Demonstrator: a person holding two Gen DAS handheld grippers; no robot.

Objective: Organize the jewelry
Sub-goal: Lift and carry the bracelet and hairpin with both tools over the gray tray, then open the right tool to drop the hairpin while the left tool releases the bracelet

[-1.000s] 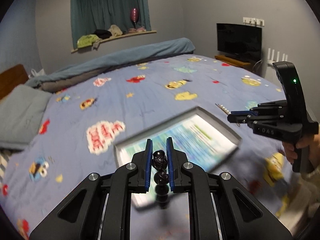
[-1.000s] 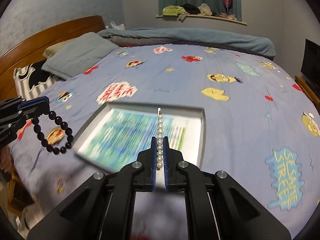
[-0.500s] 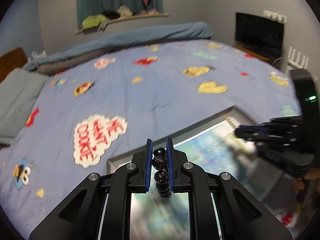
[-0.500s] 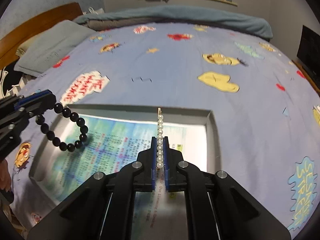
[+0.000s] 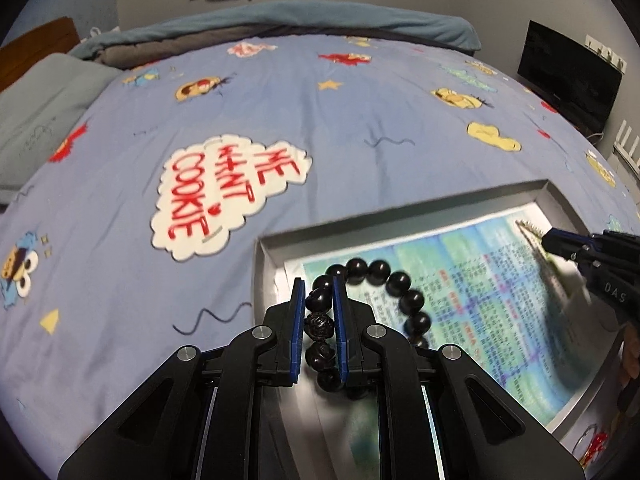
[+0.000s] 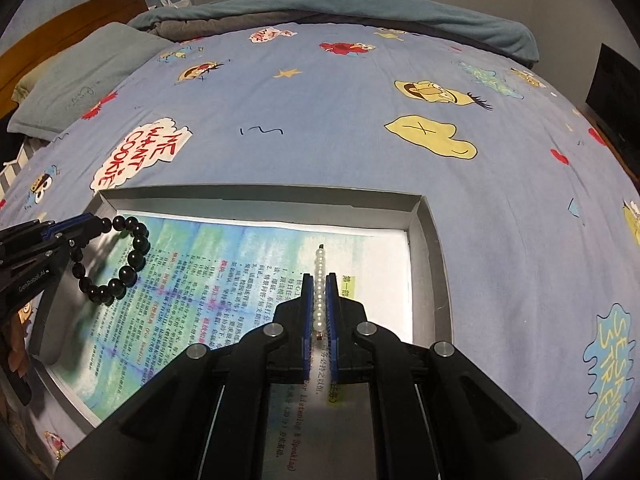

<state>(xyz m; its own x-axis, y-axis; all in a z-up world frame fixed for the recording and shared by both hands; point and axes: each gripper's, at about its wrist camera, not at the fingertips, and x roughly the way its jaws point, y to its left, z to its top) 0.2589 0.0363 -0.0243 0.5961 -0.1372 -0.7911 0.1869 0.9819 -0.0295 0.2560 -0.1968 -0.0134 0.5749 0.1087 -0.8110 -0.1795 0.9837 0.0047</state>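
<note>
A grey tray [image 5: 400, 220] [image 6: 256, 194] lined with a printed blue-green paper sheet [image 6: 224, 280] lies on the bed. My left gripper [image 5: 318, 284] [image 6: 90, 222] is shut on a black bead bracelet [image 5: 394, 282] [image 6: 120, 260], which hangs over the tray's left part. My right gripper [image 6: 319, 280] [image 5: 550, 240] is shut on a straight pearl bar piece [image 6: 319, 264] [image 5: 528, 228], held over the tray's right part. In the left wrist view the pearl piece is blurred.
The bed [image 5: 340, 128] has a blue cartoon-print cover with a "ME WANT COOKIE" patch [image 5: 228, 192]. A grey pillow [image 6: 80, 76] and wooden headboard [image 6: 68, 28] are far left. A dark TV screen [image 5: 568, 72] stands at right. A hand [image 5: 630, 356] holds the right gripper's grip.
Both grippers have come down and closer to the tray, each still holding its piece. The bracelet now hangs over the paper inside the tray; the pearl piece is lower over it.
</note>
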